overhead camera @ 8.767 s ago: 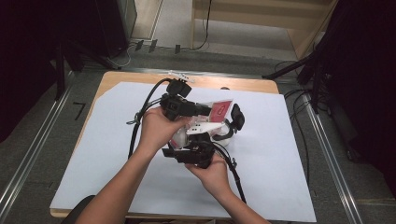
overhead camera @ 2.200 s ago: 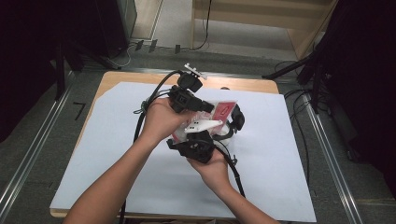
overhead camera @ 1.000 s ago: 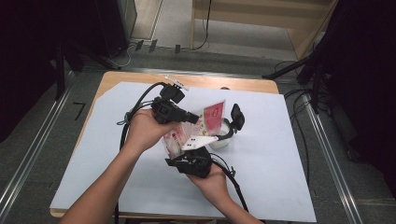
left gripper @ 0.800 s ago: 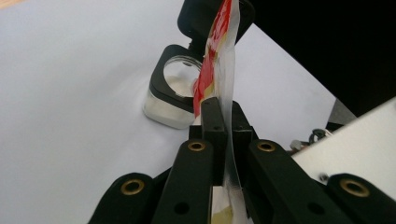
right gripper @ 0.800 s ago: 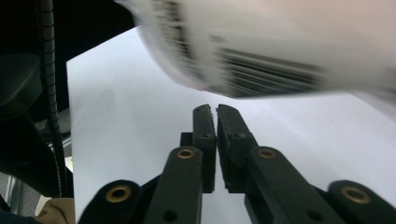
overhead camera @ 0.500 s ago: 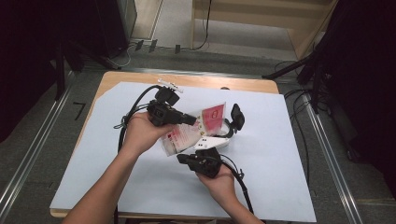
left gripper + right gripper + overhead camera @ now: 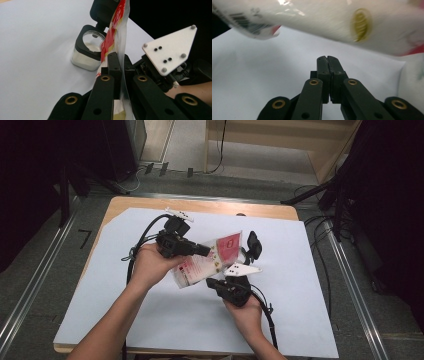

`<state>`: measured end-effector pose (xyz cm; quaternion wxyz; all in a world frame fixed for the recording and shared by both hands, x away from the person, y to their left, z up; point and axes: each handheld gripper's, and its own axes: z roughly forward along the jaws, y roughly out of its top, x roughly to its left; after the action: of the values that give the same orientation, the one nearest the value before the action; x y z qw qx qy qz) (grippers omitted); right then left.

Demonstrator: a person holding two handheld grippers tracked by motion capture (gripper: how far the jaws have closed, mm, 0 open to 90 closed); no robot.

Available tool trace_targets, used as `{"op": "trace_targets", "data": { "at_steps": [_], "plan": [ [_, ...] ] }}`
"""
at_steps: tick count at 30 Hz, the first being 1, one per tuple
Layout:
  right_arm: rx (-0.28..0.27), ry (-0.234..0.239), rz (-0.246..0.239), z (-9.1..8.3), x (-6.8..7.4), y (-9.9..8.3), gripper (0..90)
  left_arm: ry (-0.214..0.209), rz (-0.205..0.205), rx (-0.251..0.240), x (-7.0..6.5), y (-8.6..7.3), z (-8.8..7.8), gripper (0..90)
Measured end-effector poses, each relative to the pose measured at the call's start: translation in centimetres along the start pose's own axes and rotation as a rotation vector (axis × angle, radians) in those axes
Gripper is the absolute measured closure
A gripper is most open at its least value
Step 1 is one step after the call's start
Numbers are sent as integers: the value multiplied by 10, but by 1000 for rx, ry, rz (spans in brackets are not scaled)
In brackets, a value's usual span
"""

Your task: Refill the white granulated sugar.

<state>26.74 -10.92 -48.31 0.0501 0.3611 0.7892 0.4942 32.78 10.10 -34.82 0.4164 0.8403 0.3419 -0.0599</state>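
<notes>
My left gripper (image 7: 205,251) is shut on a clear plastic pouch (image 7: 210,260) with red print and white powder inside, and holds it tilted above the white sheet. In the left gripper view the pouch (image 7: 117,22) stands edge-on between the pads of my left gripper (image 7: 120,56). Beyond it a small square jar (image 7: 86,53) holds white powder, its black flip lid (image 7: 254,243) open. My right gripper (image 7: 210,282) is shut with nothing in it, just below the pouch (image 7: 324,22). In the right gripper view the jaws of my right gripper (image 7: 327,58) meet.
A white sheet (image 7: 300,285) covers most of the wooden table (image 7: 120,205). Black cables (image 7: 142,237) trail from both grippers across it. The right gripper's grey three-cornered plate (image 7: 170,52) sits close beside the left gripper's jaws.
My right gripper has slid a little to the right beneath the pouch. The left gripper keeps the pouch in nearly the same place.
</notes>
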Motion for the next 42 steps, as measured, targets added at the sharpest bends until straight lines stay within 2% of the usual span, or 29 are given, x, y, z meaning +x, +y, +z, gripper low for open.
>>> {"op": "trace_targets", "data": {
  "at_steps": [7,16,26,29,31,35,38,40,42],
  "plan": [
    [-39,-24,44,-1,-16,4,886,-19,-12,-22,1,-6,0,900],
    [-37,-42,47,-2,-22,8,885,-19,-24,-31,4,-12,-4,900],
    [-79,-55,46,-8,-22,12,886,-26,19,-55,4,-20,-13,900],
    [-82,-72,24,-11,-22,15,886,-20,23,-57,4,-21,-17,900],
    [-89,-76,21,-13,-23,17,887,-31,16,-72,5,-22,-18,900],
    [-112,-91,29,-19,-26,21,888,-14,34,-62,6,-24,-21,900],
    [-135,-95,39,-24,-29,23,890,-6,28,-63,7,-27,-21,900],
    [-165,-93,46,-27,-32,24,892,19,26,-46,8,-28,-20,900],
    [-166,-92,43,-29,-33,25,897,-1,-4,-61,11,-31,-18,900]
  ]
}}
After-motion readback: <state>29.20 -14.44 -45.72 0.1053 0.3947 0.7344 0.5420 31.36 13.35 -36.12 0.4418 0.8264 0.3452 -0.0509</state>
